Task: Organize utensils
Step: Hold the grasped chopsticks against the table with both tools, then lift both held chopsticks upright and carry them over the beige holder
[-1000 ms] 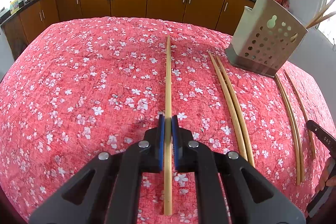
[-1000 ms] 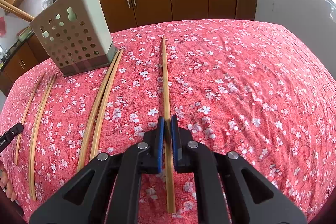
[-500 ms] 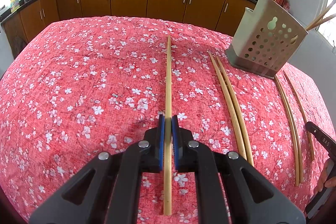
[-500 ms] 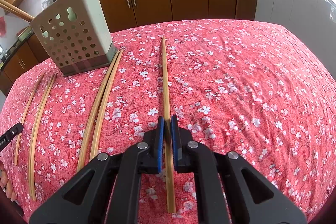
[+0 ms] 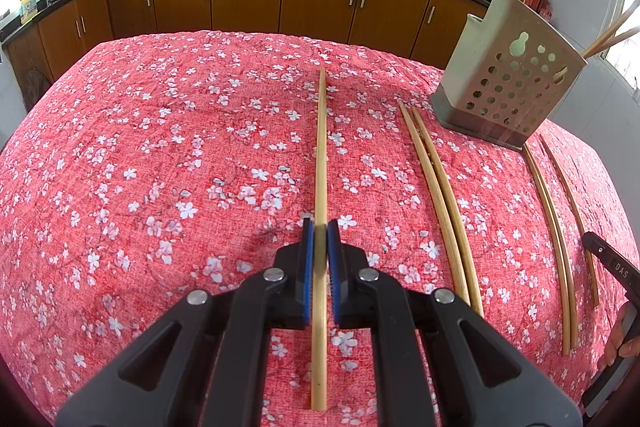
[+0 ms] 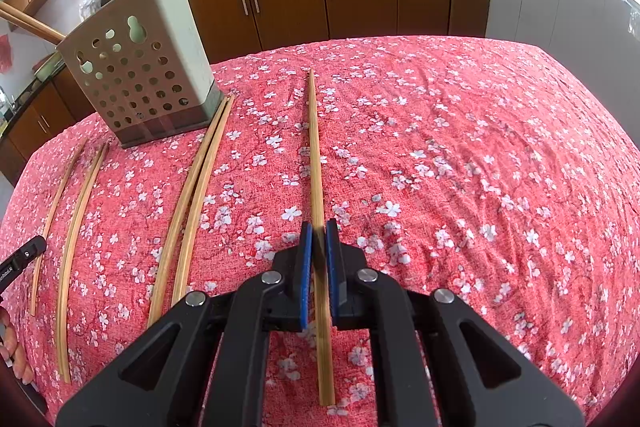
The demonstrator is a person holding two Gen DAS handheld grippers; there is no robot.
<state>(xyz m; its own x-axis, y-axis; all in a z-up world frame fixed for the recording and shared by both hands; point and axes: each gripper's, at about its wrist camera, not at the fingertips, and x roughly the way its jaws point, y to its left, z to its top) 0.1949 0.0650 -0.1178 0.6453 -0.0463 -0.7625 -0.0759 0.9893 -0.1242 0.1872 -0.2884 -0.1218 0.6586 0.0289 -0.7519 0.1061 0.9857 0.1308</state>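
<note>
Two chopsticks in play: you have one running between the fingers of each gripper, both lying flat on the red flowered surface [image 5: 160, 167].
Left gripper [image 5: 319, 239]: fingers [image 5: 307, 267] drawn in close on either side of the left chopstick [image 5: 321, 155], with only a dark sliver showing beside the blue pads. You cannot tell from here whether they pinch it or merely straddle it.
Right gripper [image 6: 319, 239]: the same picture around the right chopstick [image 6: 314, 147]: narrowed almost to the wood, contact not readable.
Long axis: each stick runs straight ahead along your fingers, from the near edge toward the far edge, so the pads face its long sides. Your hold sits toward the near end, and most of the length reaches forward.
Holder [image 5: 508, 83]: perforated, upright near the far edge with sticks already in it. It lies forward and right of your left gripper, forward and left of your right.
Between your hands: two more pairs [image 5: 436, 203] [image 5: 556, 235] lie along the same line.
Nearer hand: neither clearly. Judged from both views, the holder stands roughly between them.
Next move, likely: lift, tip the stick upright, drop it in.
</note>
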